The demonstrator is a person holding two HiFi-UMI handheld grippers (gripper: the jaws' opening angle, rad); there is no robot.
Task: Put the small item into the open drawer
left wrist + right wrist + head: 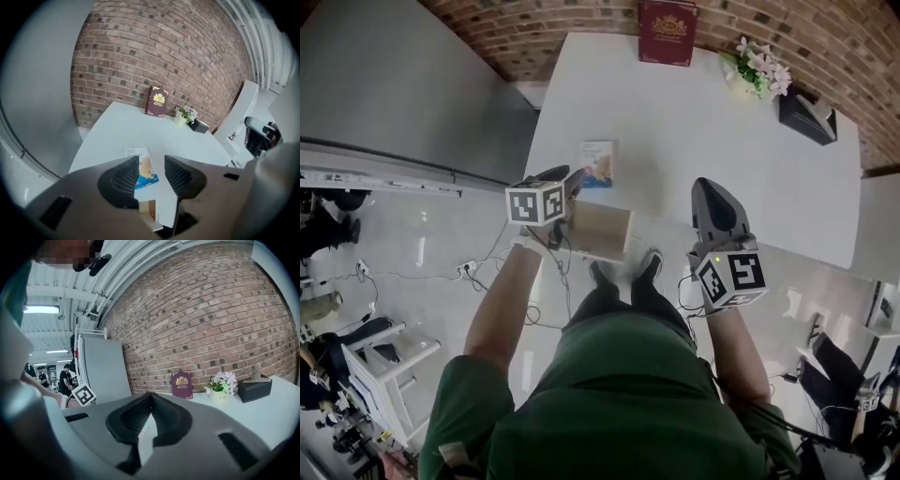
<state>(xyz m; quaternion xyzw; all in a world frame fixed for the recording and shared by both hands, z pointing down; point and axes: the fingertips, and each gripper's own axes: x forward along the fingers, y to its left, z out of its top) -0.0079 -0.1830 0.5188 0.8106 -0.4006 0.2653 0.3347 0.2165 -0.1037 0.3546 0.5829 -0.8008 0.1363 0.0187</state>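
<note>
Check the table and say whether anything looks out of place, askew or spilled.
Nothing is spilled or broken. The only stray thing is the small packet, lying near the front edge of the table, away from the book, flowers and black box at the back. The drawer below it stands open.

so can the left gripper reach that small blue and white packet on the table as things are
Probably yes. The left gripper has its jaws apart and empty, the small blue and white packet lies flat on the white table just ahead of them, and nothing stands between.
</note>
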